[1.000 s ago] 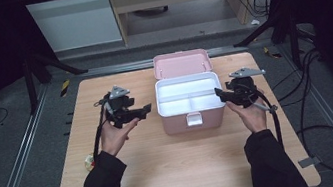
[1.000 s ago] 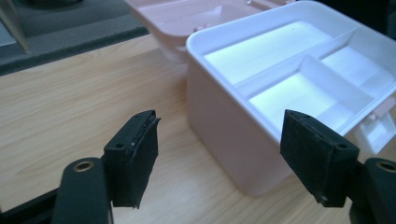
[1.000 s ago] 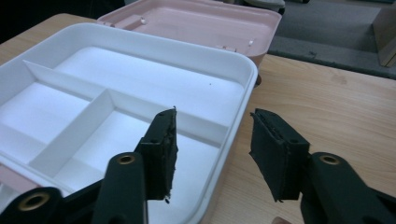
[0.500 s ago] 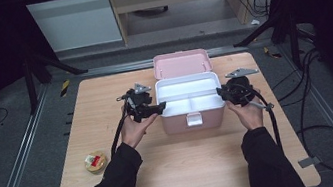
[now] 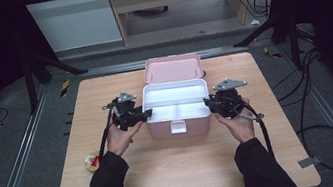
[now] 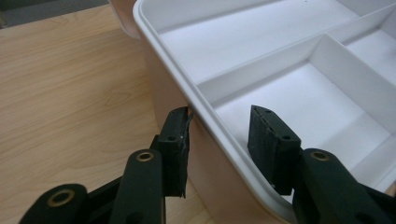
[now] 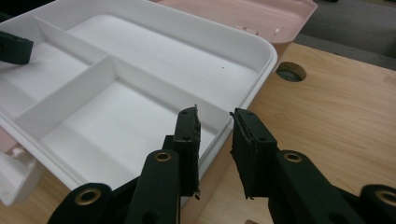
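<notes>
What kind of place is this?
Probably a lab or recording workspace: a wooden table on a metal-railed frame, loose cables on grey floor, and dark stand legs around it.

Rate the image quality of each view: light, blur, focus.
High view: soft and slightly blurred; table evenly lit, surroundings nearly black. Left gripper view: the white tray sharp with mild glare, black fingers crisp. Right gripper view: even light, tray rim clear, far background soft.

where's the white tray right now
In the high view the white tray sits inside the open pink box at the table's middle, between the left gripper and right gripper.
</notes>
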Available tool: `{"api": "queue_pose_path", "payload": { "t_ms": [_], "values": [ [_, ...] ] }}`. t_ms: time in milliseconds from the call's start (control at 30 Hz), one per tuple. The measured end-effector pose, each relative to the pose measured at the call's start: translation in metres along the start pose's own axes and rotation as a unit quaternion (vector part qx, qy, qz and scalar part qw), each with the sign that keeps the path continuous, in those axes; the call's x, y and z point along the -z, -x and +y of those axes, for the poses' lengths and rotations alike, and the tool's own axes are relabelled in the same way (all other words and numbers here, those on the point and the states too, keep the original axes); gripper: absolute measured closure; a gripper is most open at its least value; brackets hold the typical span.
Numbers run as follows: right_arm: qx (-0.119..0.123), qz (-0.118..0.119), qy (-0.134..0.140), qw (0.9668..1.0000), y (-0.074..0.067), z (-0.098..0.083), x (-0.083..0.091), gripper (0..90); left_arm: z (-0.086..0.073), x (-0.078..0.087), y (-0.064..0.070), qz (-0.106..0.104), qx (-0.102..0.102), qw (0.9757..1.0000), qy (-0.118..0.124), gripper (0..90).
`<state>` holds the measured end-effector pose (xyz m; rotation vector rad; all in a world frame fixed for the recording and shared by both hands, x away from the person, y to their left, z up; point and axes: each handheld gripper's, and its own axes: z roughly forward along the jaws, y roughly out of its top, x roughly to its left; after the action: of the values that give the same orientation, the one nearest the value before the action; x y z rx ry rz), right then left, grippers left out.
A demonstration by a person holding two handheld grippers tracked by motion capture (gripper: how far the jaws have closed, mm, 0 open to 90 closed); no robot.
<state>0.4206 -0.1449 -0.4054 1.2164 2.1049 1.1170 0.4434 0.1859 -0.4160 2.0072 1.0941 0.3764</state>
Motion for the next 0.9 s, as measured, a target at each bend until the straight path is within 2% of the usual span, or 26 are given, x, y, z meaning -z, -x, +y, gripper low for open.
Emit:
{"api": "queue_pose_path", "payload": {
  "t_ms": [33, 133, 200, 233, 300, 467, 567, 600, 633, 667, 700, 733, 800, 833, 867, 900],
  "values": [
    [0.007, 0.010, 0.000, 0.9999, -0.007, 0.003, 0.000, 67.7, -0.002, 0.005, -0.002, 0.004, -0.003, 1.0000, -0.005, 59.8],
    [0.001, 0.009, 0.006, 0.9999, -0.008, 0.007, -0.004, 65.6, -0.004, 0.009, -0.002, 0.010, -0.005, 0.9999, -0.008, 61.1],
    [-0.002, 0.010, 0.002, 1.0000, -0.009, 0.007, -0.007, 67.3, -0.006, 0.013, -0.001, 0.016, -0.005, 0.9998, -0.011, 61.5],
    [0.004, 0.004, -0.004, 1.0000, -0.012, 0.007, -0.012, 67.4, -0.009, 0.016, 0.001, 0.025, -0.003, 0.9997, -0.009, 61.5],
    [0.008, 0.003, -0.001, 1.0000, -0.013, 0.008, -0.012, 68.8, -0.011, 0.018, 0.003, 0.028, -0.001, 0.9996, -0.009, 61.2],
    [0.015, 0.016, 0.004, 0.9997, -0.016, 0.011, -0.012, 75.3, -0.019, 0.030, 0.009, 0.043, -0.007, 0.9989, -0.017, 58.5],
    [0.016, 0.022, 0.005, 0.9996, -0.018, 0.011, -0.012, 74.5, -0.022, 0.034, 0.010, 0.040, -0.012, 0.9989, -0.019, 56.5],
    [0.017, 0.024, 0.003, 0.9996, -0.020, 0.011, -0.012, 70.3, -0.023, 0.035, 0.009, 0.037, -0.014, 0.9991, -0.018, 56.5],
    [0.012, 0.013, 0.009, 0.9998, -0.021, 0.010, -0.009, 62.4, -0.024, 0.036, 0.008, 0.035, -0.015, 0.9992, -0.014, 50.3],
    [0.012, 0.013, 0.009, 0.9998, -0.021, 0.010, -0.009, 62.4, -0.023, 0.036, 0.006, 0.035, -0.015, 0.9992, -0.010, 50.3],
    [0.001, 0.018, 0.006, 0.9998, -0.020, 0.008, -0.009, 59.7, -0.020, 0.035, 0.001, 0.035, -0.009, 0.9994, -0.004, 44.8],
    [0.001, 0.018, 0.006, 0.9998, -0.020, 0.008, -0.009, 59.7, -0.020, 0.035, 0.001, 0.035, -0.009, 0.9994, -0.004, 43.9],
    [0.001, 0.020, -0.012, 0.9997, -0.023, 0.005, -0.014, 57.8, -0.016, 0.028, -0.005, 0.019, 0.006, 0.9998, -0.005, 45.1],
    [0.002, 0.022, -0.014, 0.9997, -0.024, 0.004, -0.016, 59.3, -0.016, 0.028, -0.005, 0.019, 0.006, 0.9998, -0.005, 47.1],
    [0.002, 0.022, -0.014, 0.9997, -0.024, 0.004, -0.016, 59.3, -0.016, 0.025, -0.006, 0.014, 0.008, 0.9998, -0.015, 47.1],
    [0.002, 0.021, -0.015, 0.9997, -0.026, 0.004, -0.018, 58.9, -0.017, 0.023, -0.007, 0.004, 0.013, 0.9998, -0.011, 48.9]
  ]
}}
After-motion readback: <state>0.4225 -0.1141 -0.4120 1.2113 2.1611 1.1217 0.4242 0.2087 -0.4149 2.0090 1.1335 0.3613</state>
